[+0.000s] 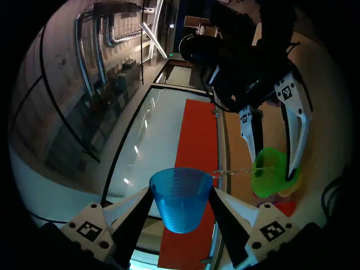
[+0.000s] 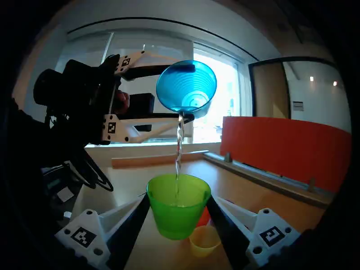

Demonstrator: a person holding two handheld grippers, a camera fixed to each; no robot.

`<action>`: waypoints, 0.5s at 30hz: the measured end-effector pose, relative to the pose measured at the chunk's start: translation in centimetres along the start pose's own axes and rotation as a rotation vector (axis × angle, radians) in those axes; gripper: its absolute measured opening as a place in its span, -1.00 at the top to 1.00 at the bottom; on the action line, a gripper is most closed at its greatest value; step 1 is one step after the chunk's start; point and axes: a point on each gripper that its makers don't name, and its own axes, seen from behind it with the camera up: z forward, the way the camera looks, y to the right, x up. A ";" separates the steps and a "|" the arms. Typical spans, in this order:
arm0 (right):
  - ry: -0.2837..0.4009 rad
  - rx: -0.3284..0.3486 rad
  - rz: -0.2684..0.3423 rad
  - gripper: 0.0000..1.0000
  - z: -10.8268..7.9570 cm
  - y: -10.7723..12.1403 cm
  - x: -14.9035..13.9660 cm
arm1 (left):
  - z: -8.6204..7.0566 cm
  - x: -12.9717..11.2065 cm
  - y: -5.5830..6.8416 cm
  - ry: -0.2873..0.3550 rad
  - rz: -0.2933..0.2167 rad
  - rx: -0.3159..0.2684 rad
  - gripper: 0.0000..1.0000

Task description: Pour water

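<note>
My left gripper (image 1: pixel 181 202) is shut on a blue plastic cup (image 1: pixel 181 202), tipped over so that a thin stream of water (image 1: pixel 236 171) leaves its rim. The stream falls into a green cup (image 1: pixel 270 173) held between the fingers of my right gripper (image 1: pixel 272 162). In the right gripper view the green cup (image 2: pixel 178 208) stands upright in my right gripper (image 2: pixel 178 211), with water in it. Above it hangs the tilted blue cup (image 2: pixel 186 92) in the left gripper (image 2: pixel 184 92), and the water stream (image 2: pixel 178 148) runs straight down.
A wooden table (image 2: pixel 252 189) lies below, with a small yellow cup (image 2: pixel 204 240) and a red cup (image 2: pixel 204 217) just under the green one. An orange partition panel (image 2: pixel 288 148) runs along the table's far side. Windows (image 2: pixel 216 108) stand behind. A hand (image 2: pixel 120 100) holds the left gripper.
</note>
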 end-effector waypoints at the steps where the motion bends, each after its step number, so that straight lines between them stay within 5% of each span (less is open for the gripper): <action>1: 0.000 0.000 0.000 -0.80 0.0 0.0 0.0 | 0.0 0.0 0.0 -0.001 0.003 0.001 -0.70; 15: -0.003 -0.001 -0.001 -0.80 0.0 0.1 -0.1 | 0.0 -0.1 0.2 -0.005 0.042 0.008 -0.69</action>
